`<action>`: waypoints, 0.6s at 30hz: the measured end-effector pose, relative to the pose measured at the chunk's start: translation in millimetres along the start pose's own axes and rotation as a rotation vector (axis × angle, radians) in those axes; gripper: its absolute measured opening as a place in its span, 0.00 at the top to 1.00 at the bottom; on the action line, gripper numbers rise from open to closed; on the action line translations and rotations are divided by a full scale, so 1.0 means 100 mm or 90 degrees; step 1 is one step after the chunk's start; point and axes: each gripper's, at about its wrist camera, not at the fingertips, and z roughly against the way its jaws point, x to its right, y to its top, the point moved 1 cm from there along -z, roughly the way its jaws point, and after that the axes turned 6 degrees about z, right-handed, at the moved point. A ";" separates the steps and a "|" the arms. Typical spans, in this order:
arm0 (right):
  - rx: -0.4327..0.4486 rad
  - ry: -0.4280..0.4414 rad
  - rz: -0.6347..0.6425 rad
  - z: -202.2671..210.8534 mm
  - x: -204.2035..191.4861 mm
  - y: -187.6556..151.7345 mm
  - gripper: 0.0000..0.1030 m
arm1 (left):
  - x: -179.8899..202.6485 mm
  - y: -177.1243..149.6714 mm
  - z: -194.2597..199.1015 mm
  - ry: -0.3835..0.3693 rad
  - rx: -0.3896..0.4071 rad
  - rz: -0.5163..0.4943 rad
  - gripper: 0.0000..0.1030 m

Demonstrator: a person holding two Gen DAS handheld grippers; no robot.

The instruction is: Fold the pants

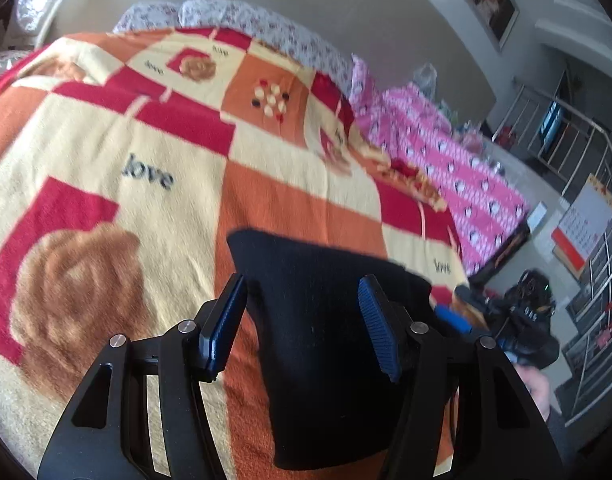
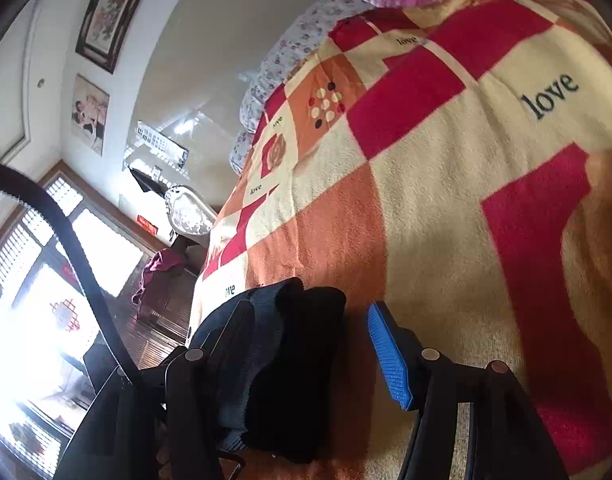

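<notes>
I am holding the left gripper (image 1: 301,320) released, its blue pads (image 1: 376,332) standing apart either side of the pants (image 1: 326,360) without pressing. The right gripper (image 2: 314,344) is released too, beside the same dark bundle. The pants are lying folded on the blanket (image 1: 105,152); I judge them soft, light, floppy, best pinched at a folded edge. Both grippers are tilting slightly downward.

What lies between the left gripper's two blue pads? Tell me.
The black pants lie between the left gripper pads, on the patchwork blanket. The pads stand clear of the cloth. This shows in the left wrist view.
</notes>
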 end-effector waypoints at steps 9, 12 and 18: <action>0.041 0.041 -0.071 0.09 0.19 0.05 0.45 | 0.12 0.07 -0.02 0.131 0.043 -0.064 0.27; 0.036 0.046 -0.062 0.07 0.17 0.07 0.45 | 0.19 -0.03 -0.07 0.165 0.036 -0.103 0.27; 0.043 0.071 -0.074 0.07 0.19 0.05 0.42 | 0.08 -0.05 -0.03 0.240 0.056 -0.078 0.27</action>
